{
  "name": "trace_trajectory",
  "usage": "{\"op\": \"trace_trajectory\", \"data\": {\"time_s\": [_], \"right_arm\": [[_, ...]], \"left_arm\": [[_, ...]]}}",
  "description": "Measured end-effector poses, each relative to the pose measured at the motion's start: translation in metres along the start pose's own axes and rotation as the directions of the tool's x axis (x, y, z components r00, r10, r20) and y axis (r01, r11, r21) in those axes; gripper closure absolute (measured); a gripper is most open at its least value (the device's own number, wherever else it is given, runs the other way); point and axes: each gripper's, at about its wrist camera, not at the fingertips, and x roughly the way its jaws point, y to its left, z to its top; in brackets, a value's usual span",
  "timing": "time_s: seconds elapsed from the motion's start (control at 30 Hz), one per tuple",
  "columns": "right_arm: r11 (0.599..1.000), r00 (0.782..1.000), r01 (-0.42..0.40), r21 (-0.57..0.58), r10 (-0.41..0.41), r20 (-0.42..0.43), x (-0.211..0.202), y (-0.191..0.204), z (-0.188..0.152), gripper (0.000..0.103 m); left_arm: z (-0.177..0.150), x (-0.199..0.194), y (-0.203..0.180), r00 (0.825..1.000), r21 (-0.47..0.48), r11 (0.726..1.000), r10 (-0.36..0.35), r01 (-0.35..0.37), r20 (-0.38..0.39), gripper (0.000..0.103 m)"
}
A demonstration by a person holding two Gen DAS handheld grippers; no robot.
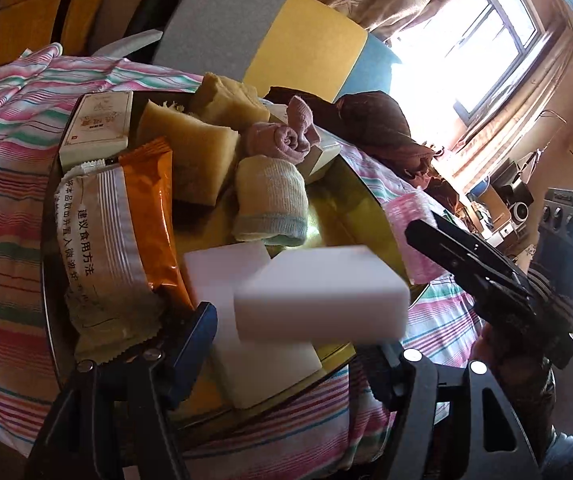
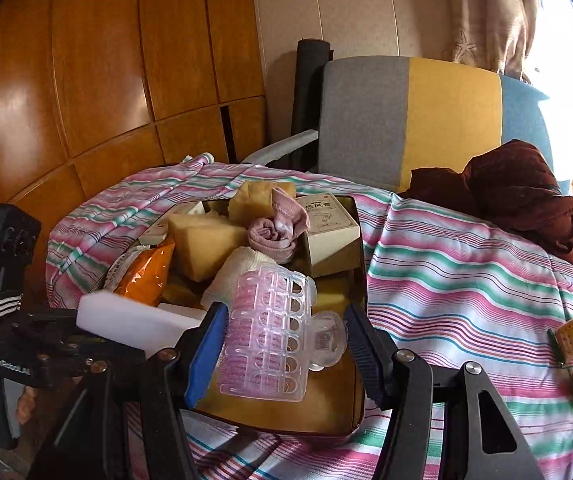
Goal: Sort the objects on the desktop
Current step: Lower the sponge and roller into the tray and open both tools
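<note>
The left gripper [image 1: 298,332] hangs over the near end of the gold tin [image 1: 346,196] with a blurred white sponge block [image 1: 320,292] between its spread fingers; whether they grip it or have let go I cannot tell. The right gripper [image 2: 282,344] clasps a pink hair clip [image 2: 274,328] just above the same tin, which sits on a striped cloth [image 2: 466,280] crowded with socks and packets.

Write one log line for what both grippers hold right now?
left gripper: white sponge block | right gripper: pink hair clip | both over tin tray
</note>
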Motion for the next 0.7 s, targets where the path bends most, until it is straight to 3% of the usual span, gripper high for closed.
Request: {"op": "trace_trajectory", "data": {"time_s": [0.17,0.4,0.53,0.7], "right_arm": [[1.000,1.000,-0.006,-0.003,0.006,-0.018,0.009,0.001,-0.002,0.042],[1.000,1.000,-0.004,0.002,0.004,-0.023,0.010,-0.002,-0.003,0.042],[1.000,1.000,0.004,-0.015,-0.004,-0.028,0.011,-0.003,-0.002,0.042],[0.998,0.998,0.024,-0.059,-0.028,-0.057,0.022,-0.007,0.003,0.042]], "left_arm": [[-0.007,-0.017,-0.008,0.998,0.071,0.996,0.042,-0.045,0.039,0.034],[-0.003,-0.030,-0.004,0.996,0.029,0.999,-0.037,0.035,0.078,0.033],[0.000,-0.041,0.005,0.993,-0.020,0.999,-0.025,0.028,0.111,0.034],[-0.008,-0.052,0.014,0.994,0.025,1.000,-0.010,0.007,0.109,0.034]]}}
